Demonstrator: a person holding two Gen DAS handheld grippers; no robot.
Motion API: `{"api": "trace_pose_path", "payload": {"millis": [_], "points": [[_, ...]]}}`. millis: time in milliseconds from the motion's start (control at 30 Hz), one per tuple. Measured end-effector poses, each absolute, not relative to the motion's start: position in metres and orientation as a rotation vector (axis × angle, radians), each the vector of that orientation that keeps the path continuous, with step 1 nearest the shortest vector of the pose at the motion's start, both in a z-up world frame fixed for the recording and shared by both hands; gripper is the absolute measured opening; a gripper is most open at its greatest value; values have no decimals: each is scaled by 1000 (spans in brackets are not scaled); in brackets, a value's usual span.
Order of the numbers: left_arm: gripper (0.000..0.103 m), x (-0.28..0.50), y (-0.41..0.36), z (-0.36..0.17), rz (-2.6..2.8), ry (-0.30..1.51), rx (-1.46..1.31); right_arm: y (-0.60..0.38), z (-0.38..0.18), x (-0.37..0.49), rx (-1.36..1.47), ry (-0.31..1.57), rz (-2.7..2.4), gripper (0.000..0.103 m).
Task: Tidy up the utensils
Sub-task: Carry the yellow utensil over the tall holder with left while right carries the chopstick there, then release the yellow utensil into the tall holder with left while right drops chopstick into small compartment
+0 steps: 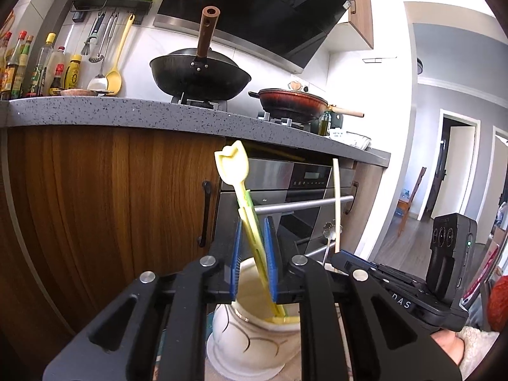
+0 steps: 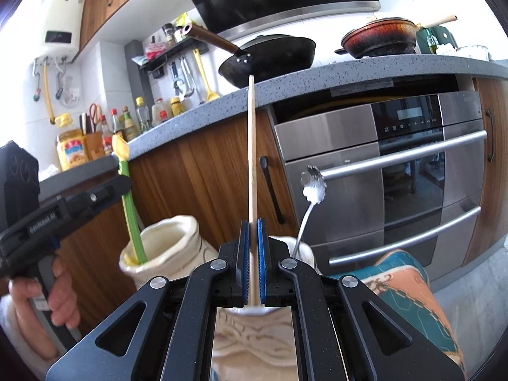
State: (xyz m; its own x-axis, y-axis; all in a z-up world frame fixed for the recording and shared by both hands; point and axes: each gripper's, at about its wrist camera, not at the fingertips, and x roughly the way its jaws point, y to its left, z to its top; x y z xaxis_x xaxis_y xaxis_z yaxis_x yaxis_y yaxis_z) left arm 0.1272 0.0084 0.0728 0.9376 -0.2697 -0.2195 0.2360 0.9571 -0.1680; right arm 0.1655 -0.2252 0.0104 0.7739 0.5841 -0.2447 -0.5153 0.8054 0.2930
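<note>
Both grippers are over cream ceramic holders, each w/ a utensil between the jaws, tips already down inside: looks like the drop-in step of sorting utensils into pots.

Left gripper (image 1: 253, 260): blue pads stand a little apart, not pressing. The yellow-green utensil (image 1: 246, 203) (tulip-shaped yellow head, green strip on the stem) runs slantwise btwn them, head up and fwd of the jaws, lower end inside the left holder (image 1: 254, 336) just below and behind the pads. The stem leans near the right pad low down and toward the left pad higher up; contact can't be confirmed, gaps show. Judgement: pads have let go so it settles in the pot under its own weight.

Right gripper (image 2: 253, 260): jaws together, clamped on the wooden stick (image 2: 251, 158), prob. a chopstick. It sits dead centre btwn the pads, upright, most of its length above the jaws, bottom end poking out below them into the right holder (image 2: 254, 333) directly under. Held upright so it goes straight into the mouth; not released yet.

A metal spoon (image 2: 312, 184) w/ a flower-shaped bowl already stands in that right holder, right of the jaws, clear of them.

Person's hand (image 2: 60, 289) grips the left tool's handle, seen in the right view, left of the jaws.

Next, as a guess: open the right jaws, back both off w/o tipping the pots.
</note>
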Motion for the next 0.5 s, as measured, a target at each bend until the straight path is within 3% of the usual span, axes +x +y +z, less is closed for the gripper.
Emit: {"api": "trace_pose_path", "payload": {"millis": [500], "points": [[8, 113, -21, 81, -175, 194, 76, -223, 4, 153, 133, 354, 580, 6]]}}
